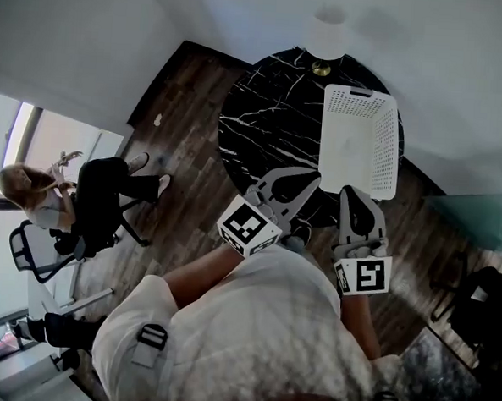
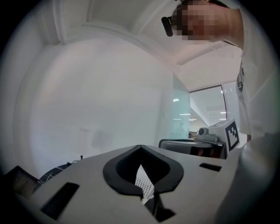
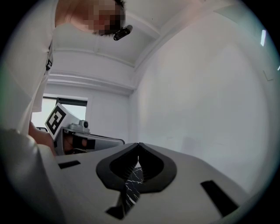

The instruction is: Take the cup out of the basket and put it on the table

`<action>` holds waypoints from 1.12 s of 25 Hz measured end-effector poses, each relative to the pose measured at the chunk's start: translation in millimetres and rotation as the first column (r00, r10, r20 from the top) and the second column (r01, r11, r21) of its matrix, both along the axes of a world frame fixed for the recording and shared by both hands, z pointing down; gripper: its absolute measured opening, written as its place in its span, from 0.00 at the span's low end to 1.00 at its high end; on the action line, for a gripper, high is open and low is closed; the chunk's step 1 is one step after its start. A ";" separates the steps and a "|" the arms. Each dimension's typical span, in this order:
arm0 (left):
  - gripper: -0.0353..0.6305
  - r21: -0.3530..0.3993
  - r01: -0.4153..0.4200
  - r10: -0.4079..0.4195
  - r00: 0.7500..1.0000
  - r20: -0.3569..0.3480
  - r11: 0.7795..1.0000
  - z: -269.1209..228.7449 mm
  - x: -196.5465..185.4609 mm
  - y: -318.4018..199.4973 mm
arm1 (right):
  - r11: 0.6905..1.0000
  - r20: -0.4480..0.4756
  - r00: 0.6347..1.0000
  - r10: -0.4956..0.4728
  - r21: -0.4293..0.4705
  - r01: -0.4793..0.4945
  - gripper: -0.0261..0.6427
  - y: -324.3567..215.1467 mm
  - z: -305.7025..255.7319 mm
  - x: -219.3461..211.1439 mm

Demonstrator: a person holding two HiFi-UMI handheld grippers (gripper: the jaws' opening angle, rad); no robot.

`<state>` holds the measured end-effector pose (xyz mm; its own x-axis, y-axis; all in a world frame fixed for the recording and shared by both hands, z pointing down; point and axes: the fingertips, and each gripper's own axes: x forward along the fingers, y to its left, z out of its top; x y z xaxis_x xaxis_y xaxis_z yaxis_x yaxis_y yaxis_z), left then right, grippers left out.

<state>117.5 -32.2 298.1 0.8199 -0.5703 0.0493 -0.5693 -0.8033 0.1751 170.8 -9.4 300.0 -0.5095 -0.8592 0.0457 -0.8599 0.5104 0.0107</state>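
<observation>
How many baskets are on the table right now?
1: a white basket on the right part of the round black table, reaching its edge. None looks hidden.

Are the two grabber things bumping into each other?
Apart. The head view shows the left gripper and the right gripper side by side, with a strip of the black table visible between them.

One basket (image 1: 362, 94), one table (image 1: 264, 120), two grippers (image 1: 312, 178) (image 1: 351, 193), one seated person (image 1: 94, 196).

Round black marble table (image 1: 264, 120) — one white basket (image 1: 359, 93) stands on it.
</observation>
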 end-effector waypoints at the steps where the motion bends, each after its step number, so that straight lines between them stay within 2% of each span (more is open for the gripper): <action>1: 0.06 0.000 -0.005 0.005 1.000 0.006 1.000 2.5 1.9 -1.0 | 1.000 -0.012 1.000 -0.003 -0.002 0.003 0.05 -1.8 2.6 0.6; 5: 0.06 -0.032 -0.014 0.014 1.000 0.022 0.999 16.3 5.5 -2.4 | 1.000 -0.070 0.998 -0.003 -0.026 0.001 0.05 -6.1 14.8 4.2; 8: 0.06 -0.060 -0.019 0.021 0.999 0.036 0.998 27.7 5.0 -8.9 | 0.998 -0.075 0.997 0.007 -0.060 -0.011 0.05 -15.3 21.0 1.3; 12: 0.06 -0.065 -0.028 0.032 0.998 0.062 0.998 44.1 3.1 -27.2 | 0.998 -0.123 0.992 -0.006 -0.063 -0.002 0.05 -31.3 37.4 -1.7; 17: 0.06 -0.124 -0.047 0.058 0.995 0.087 0.991 72.6 7.5 -42.4 | 0.993 -0.159 0.987 -0.013 -0.116 -0.005 0.05 -46.8 61.7 0.9; 21: 0.06 -0.164 -0.073 0.091 0.991 0.100 0.984 93.4 13.6 -56.1 | 0.985 -0.256 0.966 -0.027 -0.171 -0.018 0.05 -63.4 91.0 5.7; 28: 0.06 -0.203 -0.089 0.115 0.986 0.120 0.975 118.9 17.6 -77.9 | 0.972 -0.311 0.949 -0.054 -0.234 -0.021 0.06 -89.2 123.3 5.7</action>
<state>135.1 -110.2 417.0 0.8525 -0.4522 0.2622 -0.5141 -0.8159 0.2645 176.5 -98.6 423.3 -0.4508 -0.7973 0.4014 -0.8234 0.5451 0.1578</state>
